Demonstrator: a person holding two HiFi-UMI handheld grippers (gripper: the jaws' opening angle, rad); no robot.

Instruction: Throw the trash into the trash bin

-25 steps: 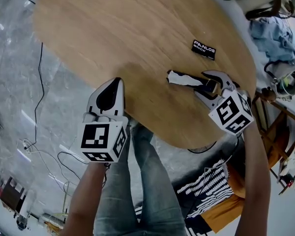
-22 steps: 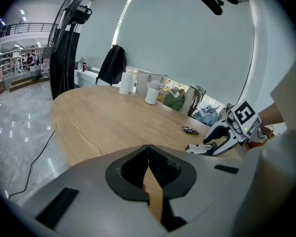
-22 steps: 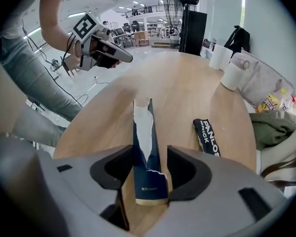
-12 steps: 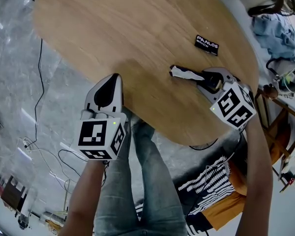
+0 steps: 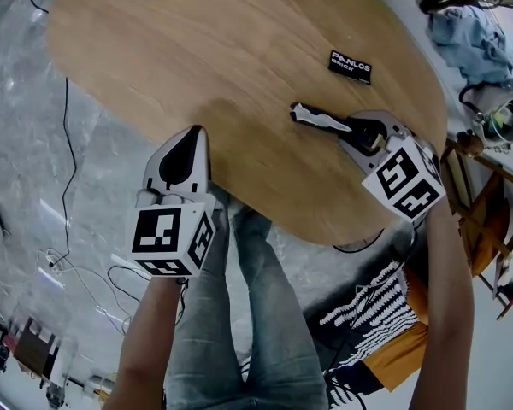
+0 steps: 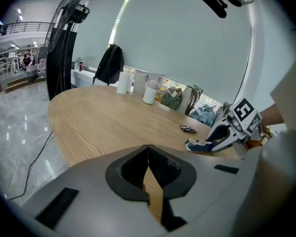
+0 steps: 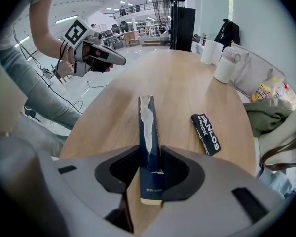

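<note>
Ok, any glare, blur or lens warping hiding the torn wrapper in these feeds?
Head view: even light, sharp, glossy reflections on the floor only. Left gripper view: heavy fisheye, dark corners, wrapper small but clear. Right gripper view: same fisheye, wrapper crisp.

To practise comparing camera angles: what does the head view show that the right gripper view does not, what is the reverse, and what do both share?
Head view only: the marker cube on the right gripper, and a striped cloth. Right gripper view only: a white cup and bags at the far end of the table, and, close up, the jaws, which have just been closing, pressed on the wrapper. Both: the table, wrapper, black packet and left gripper.
</note>
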